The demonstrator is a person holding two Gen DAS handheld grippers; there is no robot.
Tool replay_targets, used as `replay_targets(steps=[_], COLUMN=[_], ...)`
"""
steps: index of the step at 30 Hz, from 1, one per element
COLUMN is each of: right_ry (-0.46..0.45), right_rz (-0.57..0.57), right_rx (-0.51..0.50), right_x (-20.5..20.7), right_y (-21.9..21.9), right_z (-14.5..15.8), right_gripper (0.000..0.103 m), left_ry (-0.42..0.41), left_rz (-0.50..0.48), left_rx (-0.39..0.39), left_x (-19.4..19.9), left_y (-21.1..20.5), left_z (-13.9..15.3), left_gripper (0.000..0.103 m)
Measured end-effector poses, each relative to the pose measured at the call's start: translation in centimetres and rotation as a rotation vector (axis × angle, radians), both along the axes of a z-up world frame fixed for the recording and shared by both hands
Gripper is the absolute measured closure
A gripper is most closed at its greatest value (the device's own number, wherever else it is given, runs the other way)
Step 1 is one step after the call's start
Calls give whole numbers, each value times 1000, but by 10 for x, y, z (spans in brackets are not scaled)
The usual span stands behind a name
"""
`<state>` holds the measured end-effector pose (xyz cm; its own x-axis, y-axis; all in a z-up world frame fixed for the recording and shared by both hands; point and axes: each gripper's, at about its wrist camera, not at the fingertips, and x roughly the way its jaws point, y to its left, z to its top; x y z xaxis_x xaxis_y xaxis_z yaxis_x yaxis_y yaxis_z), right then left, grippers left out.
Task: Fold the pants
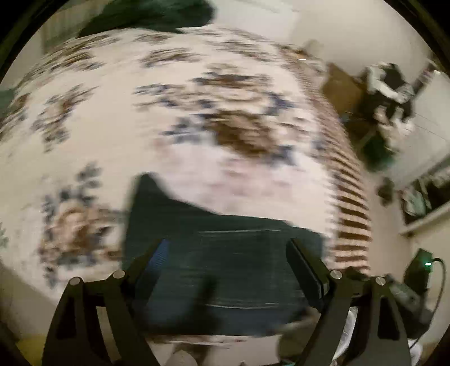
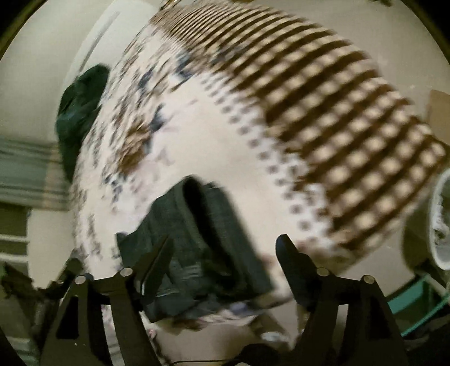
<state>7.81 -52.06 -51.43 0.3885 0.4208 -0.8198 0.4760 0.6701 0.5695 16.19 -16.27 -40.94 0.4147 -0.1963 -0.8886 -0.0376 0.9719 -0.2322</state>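
Dark pants point(image 1: 225, 267) lie folded into a compact block on the flowered bedspread point(image 1: 197, 112), near the bed's front edge. Both views are blurred by motion. My left gripper point(image 1: 226, 245) is open, its jaws wide apart above the pants, holding nothing. In the right wrist view the pants point(image 2: 197, 239) show as a folded bundle with an open loop of cloth on top. My right gripper point(image 2: 225, 245) is open above and beside the bundle, holding nothing.
A second dark green garment point(image 1: 152, 17) lies heaped at the far edge of the bed; it also shows in the right wrist view point(image 2: 78, 112). The bedspread has a brown checked border point(image 2: 337, 126). Cluttered furniture point(image 1: 385, 93) stands beyond the bed. A white bin point(image 2: 441, 225) stands at right.
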Motion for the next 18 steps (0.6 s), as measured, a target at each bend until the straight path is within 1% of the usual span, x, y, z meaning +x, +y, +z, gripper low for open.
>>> replay_targets(steps=[2,4,5,7,8,9,10,11,12,15,18], right_ry=[10,45,66,104,93,73,57,51,33,4,-5], right_rz=[63,107,124,136,134,144,173,184,173,154,120], right_rx=[34,56,77,104,76,44,-12,-46,-58,-84,-143], right_x=[19,35,41,48,49,50,51,51,48,40,27], right_y=[16,30,37,48,53,57,64,66,67,62,43], right_z=[-12,-27,-37,-52,-52,-50,-44,-39,-32,-11,11], right_gripper=[22,22,22,22,32,71,88,92,93,94,94], left_ry=[46,92,116,167,190,207,214,217,217,216,218], left_rz=[57,97,113,134,140,140,139,140,138,119,91], left_rx=[67,108,126,136,141,136,129,122,111,75,45], left_x=[3,3,3,3,3,3,3,3,3,8,16], left_y=[30,53,62,78,83,85,86,88,87,82,72], left_z=[-16,-32,-41,-59,-67,-72,-74,-75,-75,-71,-67], left_gripper=[18,18,18,18,18,18,18,18,18,18,18])
